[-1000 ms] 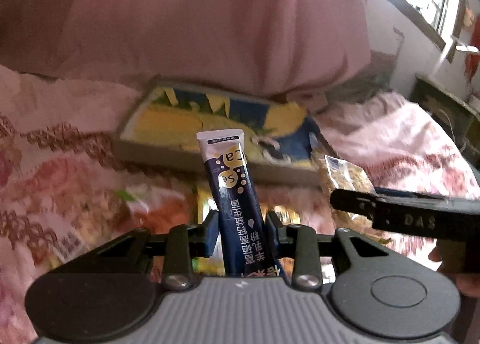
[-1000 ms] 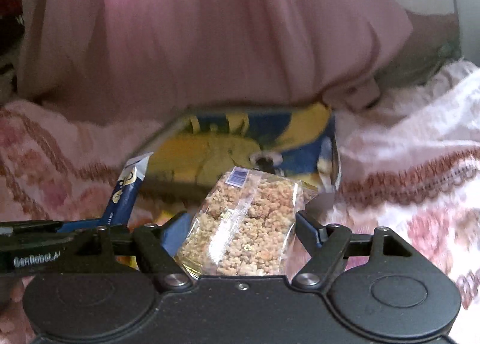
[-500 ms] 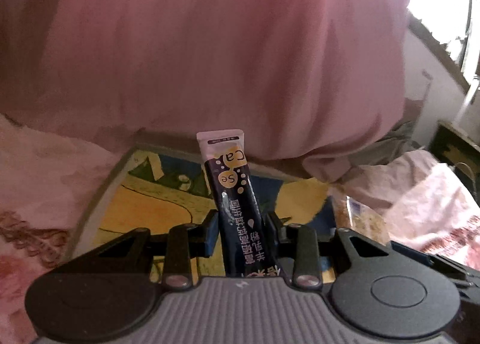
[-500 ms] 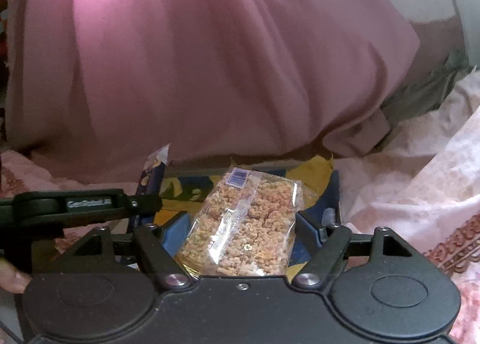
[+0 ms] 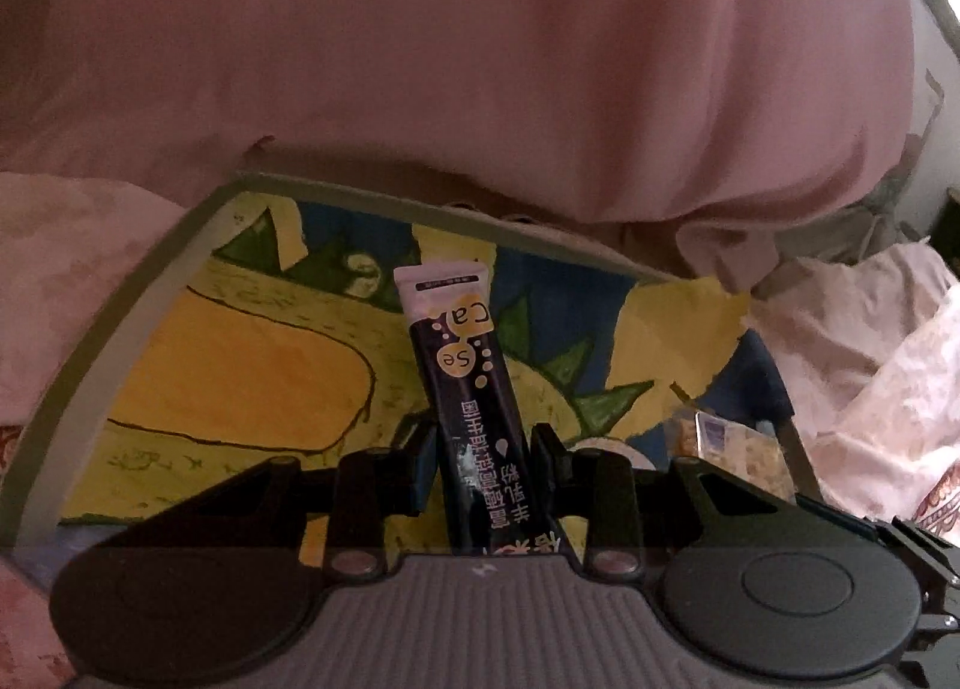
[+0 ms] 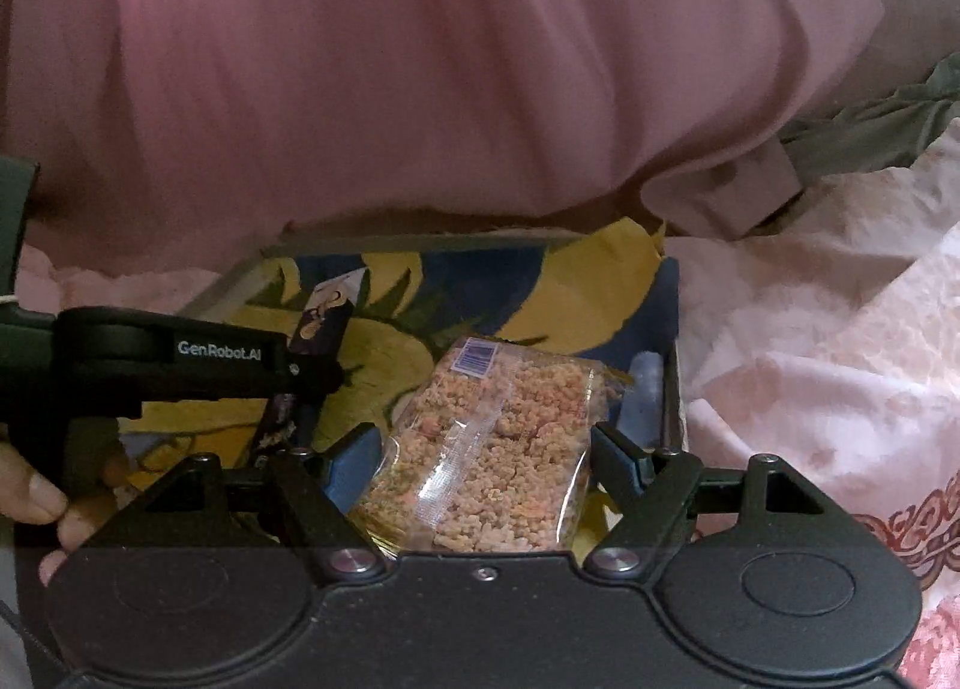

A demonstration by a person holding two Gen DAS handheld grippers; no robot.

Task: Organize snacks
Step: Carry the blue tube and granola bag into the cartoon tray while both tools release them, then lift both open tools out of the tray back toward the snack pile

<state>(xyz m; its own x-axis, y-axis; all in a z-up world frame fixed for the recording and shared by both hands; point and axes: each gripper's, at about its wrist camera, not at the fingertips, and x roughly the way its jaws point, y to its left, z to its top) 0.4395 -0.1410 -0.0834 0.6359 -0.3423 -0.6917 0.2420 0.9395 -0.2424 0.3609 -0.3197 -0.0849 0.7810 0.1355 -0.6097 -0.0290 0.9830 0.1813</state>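
We hold a dark stick sachet (image 5: 474, 407) upright in the left tongs (image 5: 485, 467), nearly closed on it, above the open box (image 5: 120, 329) with a picture-lined floor. In the right tongs (image 6: 486, 461), set wide, we grip a clear cereal packet (image 6: 486, 437) over the box's right side. Neither snack is released yet; we judge both placements remain.

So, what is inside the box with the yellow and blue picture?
The box looks empty: only its painted bottom shows. The dark sachet and the clear cereal packet are held over it and cover part of the bottom.
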